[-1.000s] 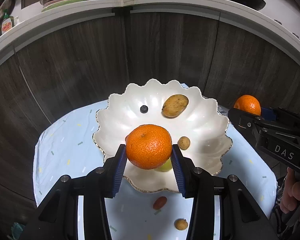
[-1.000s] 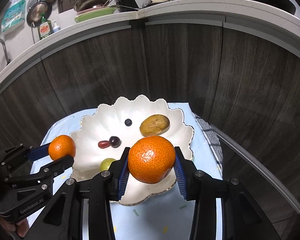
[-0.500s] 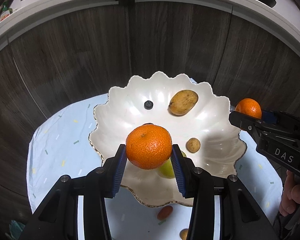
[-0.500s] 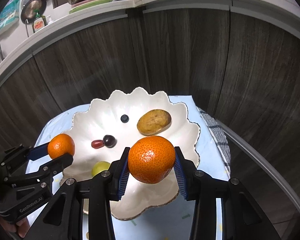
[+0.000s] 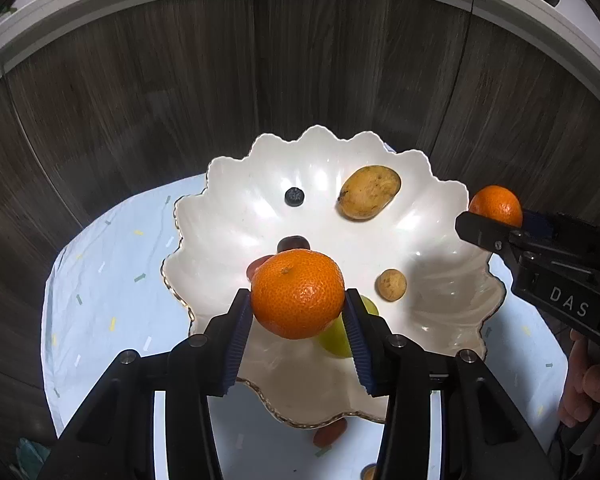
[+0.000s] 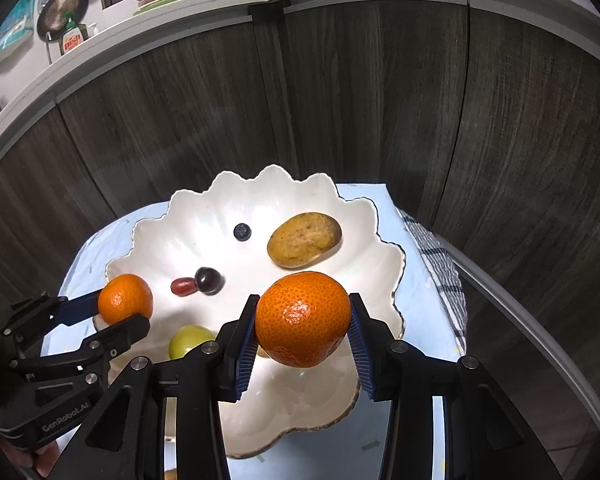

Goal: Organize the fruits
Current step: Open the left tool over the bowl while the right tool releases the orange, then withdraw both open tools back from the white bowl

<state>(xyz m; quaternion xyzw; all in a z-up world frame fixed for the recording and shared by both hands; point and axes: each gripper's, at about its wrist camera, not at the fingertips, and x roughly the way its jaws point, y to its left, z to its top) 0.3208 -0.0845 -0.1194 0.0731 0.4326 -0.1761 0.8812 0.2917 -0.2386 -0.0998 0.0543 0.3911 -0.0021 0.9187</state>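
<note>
A white scalloped bowl (image 5: 452, 296) (image 6: 384, 252) sits on a pale blue cloth. My left gripper (image 5: 298, 308) is shut on an orange tangerine (image 5: 298, 294) above the bowl's near left part. My right gripper (image 6: 303, 320) is shut on a second tangerine (image 6: 303, 312), held over the bowl's right side; that tangerine (image 5: 496, 205) shows at the right in the left wrist view. The left one (image 6: 126, 298) shows at the left in the right wrist view. In the bowl lie a yellow mango (image 5: 369, 191), a blueberry (image 5: 294, 195), a dark grape (image 6: 209, 280), a red grape (image 6: 183, 286), a green fruit (image 6: 190, 340) and a small brown fruit (image 5: 391, 284).
Dark wood cabinet fronts (image 5: 340, 80) rise close behind the small table, under a white counter edge (image 6: 180, 28) with pans and dishes. A red fruit (image 5: 330, 432) lies on the cloth before the bowl. A checked towel (image 6: 440, 272) hangs at the table's right edge. A hand (image 5: 588, 384) grips the right tool.
Both grippers have come forward and down over the bowl, each still carrying its tangerine. The bowl now looks larger and nearer in both views.
</note>
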